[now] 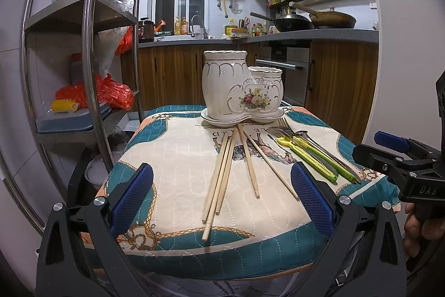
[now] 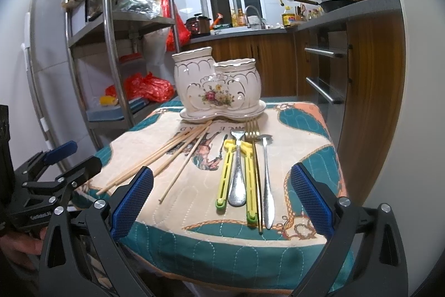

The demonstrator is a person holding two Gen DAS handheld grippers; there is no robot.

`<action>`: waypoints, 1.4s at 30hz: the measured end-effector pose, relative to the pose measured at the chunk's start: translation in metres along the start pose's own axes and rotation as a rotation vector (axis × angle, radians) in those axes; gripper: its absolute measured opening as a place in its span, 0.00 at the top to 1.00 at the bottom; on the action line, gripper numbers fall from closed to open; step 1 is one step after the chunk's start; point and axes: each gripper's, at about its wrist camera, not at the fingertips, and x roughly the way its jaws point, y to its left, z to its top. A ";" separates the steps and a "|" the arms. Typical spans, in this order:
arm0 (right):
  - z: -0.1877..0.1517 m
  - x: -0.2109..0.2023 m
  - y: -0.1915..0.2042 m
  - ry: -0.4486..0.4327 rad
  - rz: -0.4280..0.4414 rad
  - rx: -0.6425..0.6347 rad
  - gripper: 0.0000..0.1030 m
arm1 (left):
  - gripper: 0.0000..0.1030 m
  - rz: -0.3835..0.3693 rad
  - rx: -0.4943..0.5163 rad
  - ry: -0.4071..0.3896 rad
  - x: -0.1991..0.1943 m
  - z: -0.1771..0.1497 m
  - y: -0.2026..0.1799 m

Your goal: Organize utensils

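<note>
A white ceramic two-cup utensil holder point(image 1: 242, 91) with a flower print stands on its saucer at the far edge of a small cloth-covered table point(image 1: 172, 157); it also shows in the right wrist view point(image 2: 217, 85). Several wooden chopsticks point(image 1: 222, 177) lie loose in front of it point(image 2: 167, 155). To their right lie two yellow-green handled utensils point(image 2: 226, 174), a silver spoon point(image 2: 237, 180), a gold fork point(image 2: 254, 157) and another silver utensil point(image 2: 267, 185). My left gripper point(image 1: 222, 199) is open, empty, over the near table edge. My right gripper point(image 2: 222, 199) is open, empty, before the cutlery.
A steel shelf rack point(image 1: 83, 46) with red bags and boxes stands left of the table. Wooden kitchen cabinets, an oven point(image 1: 289, 68) and a counter with pans point(image 1: 306, 21) lie behind. My right gripper's body shows at the right edge of the left wrist view point(image 1: 403, 163).
</note>
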 end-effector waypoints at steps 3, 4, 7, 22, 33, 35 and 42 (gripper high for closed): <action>0.000 -0.001 0.000 -0.002 -0.003 -0.003 0.05 | 0.05 0.002 0.001 0.000 0.000 0.000 0.000; 0.000 -0.001 -0.001 -0.002 -0.002 -0.002 0.05 | 0.05 0.002 0.001 0.000 0.000 0.000 0.000; 0.000 -0.001 -0.001 0.001 0.000 0.002 0.05 | 0.05 0.004 0.007 0.001 0.000 0.000 -0.001; 0.000 0.000 -0.002 0.011 -0.001 0.008 0.05 | 0.05 0.018 -0.021 0.034 0.005 0.000 0.002; -0.001 0.001 -0.003 0.013 0.001 0.010 0.05 | 0.05 0.022 -0.012 0.071 0.011 -0.002 0.002; -0.001 0.002 -0.003 0.013 0.001 0.010 0.05 | 0.05 0.035 -0.009 0.081 0.013 -0.003 0.002; -0.001 0.002 -0.003 0.014 0.000 0.010 0.05 | 0.05 0.036 -0.013 0.114 0.019 -0.005 0.003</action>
